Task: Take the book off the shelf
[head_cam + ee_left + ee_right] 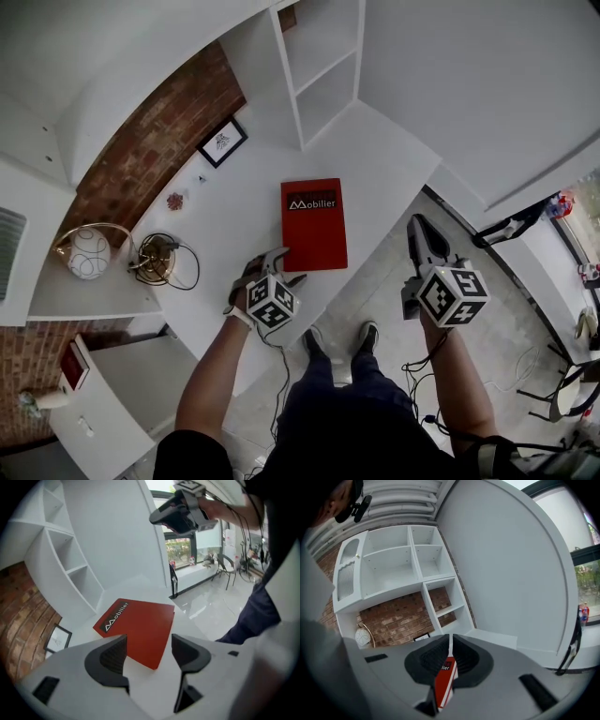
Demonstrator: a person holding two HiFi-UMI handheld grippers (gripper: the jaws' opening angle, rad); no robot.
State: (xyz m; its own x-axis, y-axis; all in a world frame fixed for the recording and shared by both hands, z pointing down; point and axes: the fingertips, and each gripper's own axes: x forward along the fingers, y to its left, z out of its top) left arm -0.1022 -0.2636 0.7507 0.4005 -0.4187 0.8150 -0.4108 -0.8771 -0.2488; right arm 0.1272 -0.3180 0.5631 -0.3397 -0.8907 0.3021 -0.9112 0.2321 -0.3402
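A red book [314, 225] with white lettering lies flat on the white desk [234, 187], in front of the empty white shelf unit [323, 66]. My left gripper [284, 267] stands open at the book's near left corner, pointing down at it. In the left gripper view the book [136, 627] shows just beyond the spread jaws of the gripper [149, 648], and nothing is pinched. My right gripper [417, 225] hangs off the desk's right side over the floor, shut and empty. Its own view shows the book [445, 681] only as a red sliver through the gripper's slit [450, 644].
A framed picture [222, 142] leans on the brick wall, with a small red ornament [175, 201] near it. A wire bowl [155, 258] and a round white lamp [89, 253] sit at the desk's left end. The person's shoes [367, 333] stand on the glossy floor.
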